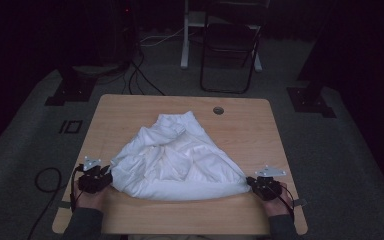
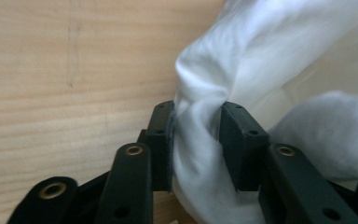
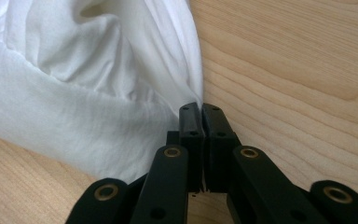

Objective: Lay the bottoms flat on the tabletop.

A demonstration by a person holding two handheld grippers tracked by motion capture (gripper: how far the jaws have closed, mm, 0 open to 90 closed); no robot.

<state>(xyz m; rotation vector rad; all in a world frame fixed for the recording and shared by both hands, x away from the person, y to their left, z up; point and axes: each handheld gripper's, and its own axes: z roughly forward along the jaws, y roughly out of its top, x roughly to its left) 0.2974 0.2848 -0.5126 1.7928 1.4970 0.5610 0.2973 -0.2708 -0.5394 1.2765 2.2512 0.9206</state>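
Observation:
A crumpled white cloth (image 1: 177, 160) lies on the wooden table (image 1: 240, 125), spread wide along its near edge and narrowing toward the far side. My left gripper (image 1: 107, 176) holds the cloth's near left corner; in the left gripper view a thick bunch of white cloth (image 2: 196, 140) fills the gap between the jaws. My right gripper (image 1: 250, 182) holds the near right corner; in the right gripper view its jaws are pressed together on a thin edge of the cloth (image 3: 121, 93). The near hem runs taut between both grippers.
A round cable hole (image 1: 218, 110) sits near the table's far edge. Beyond the table stand a dark folding chair (image 1: 230, 45) and a white post (image 1: 185, 35). Cables lie on the grey floor. Bare wood surrounds the cloth on all sides.

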